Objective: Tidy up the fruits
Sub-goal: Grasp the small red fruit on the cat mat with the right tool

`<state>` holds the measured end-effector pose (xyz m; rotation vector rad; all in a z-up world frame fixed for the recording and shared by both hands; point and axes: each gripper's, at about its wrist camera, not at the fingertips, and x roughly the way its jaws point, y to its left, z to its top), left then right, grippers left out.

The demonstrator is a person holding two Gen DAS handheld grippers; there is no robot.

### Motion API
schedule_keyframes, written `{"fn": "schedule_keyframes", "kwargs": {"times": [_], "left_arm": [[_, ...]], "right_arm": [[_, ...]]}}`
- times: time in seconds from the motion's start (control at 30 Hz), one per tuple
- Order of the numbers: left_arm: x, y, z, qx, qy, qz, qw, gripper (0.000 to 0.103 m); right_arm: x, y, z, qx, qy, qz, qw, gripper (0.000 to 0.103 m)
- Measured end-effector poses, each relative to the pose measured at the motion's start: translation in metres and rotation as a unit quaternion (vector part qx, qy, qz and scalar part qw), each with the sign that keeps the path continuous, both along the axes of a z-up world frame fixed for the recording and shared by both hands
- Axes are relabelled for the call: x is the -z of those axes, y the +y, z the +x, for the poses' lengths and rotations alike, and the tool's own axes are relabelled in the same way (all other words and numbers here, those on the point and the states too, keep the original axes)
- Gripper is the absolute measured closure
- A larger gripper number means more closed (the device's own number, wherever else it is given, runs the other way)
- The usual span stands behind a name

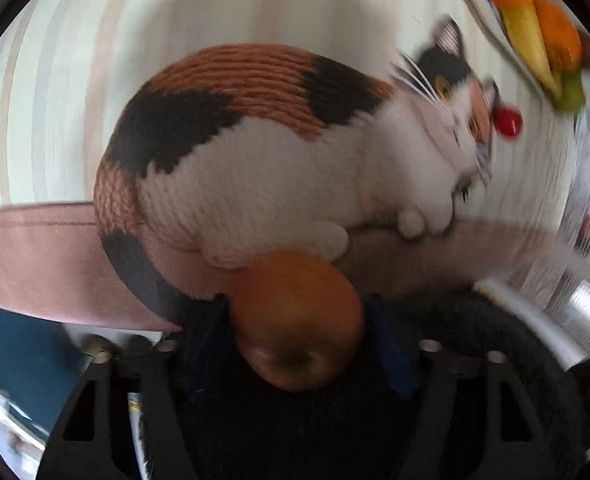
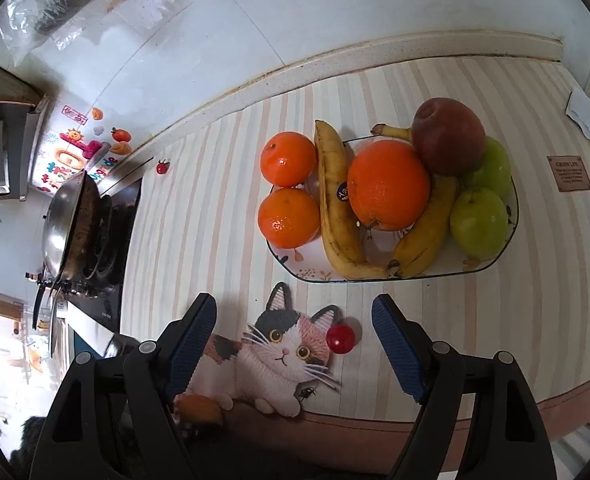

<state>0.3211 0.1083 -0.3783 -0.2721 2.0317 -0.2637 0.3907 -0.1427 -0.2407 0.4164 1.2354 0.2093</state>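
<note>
My left tool (image 1: 297, 328) grips a round orange-brown fruit (image 1: 295, 320), my right tool (image 2: 295, 344) wide open and empty, over the striped surface (image 2: 215, 200), near the white plate (image 2: 491, 266) of fruit.

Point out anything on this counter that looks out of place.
One small red cherry tomato lies alone on the striped mat, beside the printed cat, outside the fruit plate. The plate is heaped: a dark red apple rides atop the pile.

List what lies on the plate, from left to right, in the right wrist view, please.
Two tangerines, left banana, big orange, right banana, then green apples on the plate.
</note>
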Motion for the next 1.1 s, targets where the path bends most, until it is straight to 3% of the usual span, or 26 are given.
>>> {"fn": "schedule_keyframes", "kwargs": {"times": [0.1, 0.27, 0.33, 0.53, 0.67, 0.83, 1.1], "left_arm": [[-0.003, 0.008, -0.001, -0.028, -0.019, -0.007, 0.9994, 0.039], [-0.02, -0.014, 0.0, 0.043, -0.086, 0.05, 0.9941, 0.039], [-0.025, -0.02, 0.003, 0.056, -0.111, 0.067, 0.99, 0.039], [-0.037, -0.032, 0.019, 0.074, -0.162, 0.087, 0.9801, 0.039], [-0.039, -0.042, 0.019, 0.078, -0.175, 0.087, 0.9776, 0.039], [-0.029, -0.025, 0.018, 0.068, -0.175, 0.067, 0.9798, 0.038], [-0.016, -0.033, 0.028, 0.066, -0.182, 0.045, 0.98, 0.039]], "right_arm": [[0.006, -0.001, 0.0, -0.008, 0.003, -0.009, 1.0, 0.02], [0.044, 0.013, -0.004, -0.04, 0.042, -0.035, 0.998, 0.021], [0.065, 0.021, -0.003, -0.051, 0.05, -0.052, 0.996, 0.032], [0.109, 0.035, 0.005, -0.062, 0.065, -0.088, 0.992, 0.042], [0.129, 0.05, 0.005, -0.075, 0.075, -0.103, 0.989, 0.054], [0.128, 0.065, -0.003, -0.088, 0.057, -0.135, 0.985, 0.065], [0.123, 0.072, -0.016, -0.075, 0.062, -0.128, 0.987, 0.071]]}}
